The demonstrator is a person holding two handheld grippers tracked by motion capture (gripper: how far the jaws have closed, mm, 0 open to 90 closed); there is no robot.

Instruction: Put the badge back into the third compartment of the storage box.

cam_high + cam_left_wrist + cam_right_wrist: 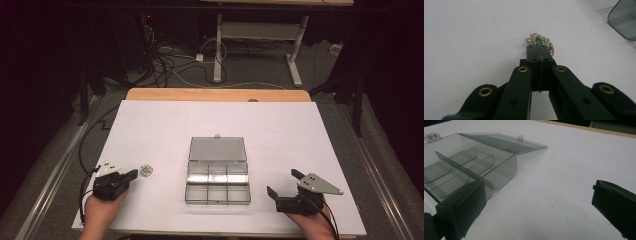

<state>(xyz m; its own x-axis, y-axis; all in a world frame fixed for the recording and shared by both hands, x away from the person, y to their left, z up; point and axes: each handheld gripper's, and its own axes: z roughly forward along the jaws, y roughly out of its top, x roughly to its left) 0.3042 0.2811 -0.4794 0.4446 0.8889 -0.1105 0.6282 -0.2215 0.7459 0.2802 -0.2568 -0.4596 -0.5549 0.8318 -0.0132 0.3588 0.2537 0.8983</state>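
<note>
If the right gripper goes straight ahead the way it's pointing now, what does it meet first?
Probably nothing: the right gripper, fingers open, faces bare white table. The clear compartment box sits just off its line, though depth is unclear.

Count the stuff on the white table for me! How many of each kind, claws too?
Brooch: 1
Box: 1
Claws: 2, the left claw and the right claw
Total: 4
</note>
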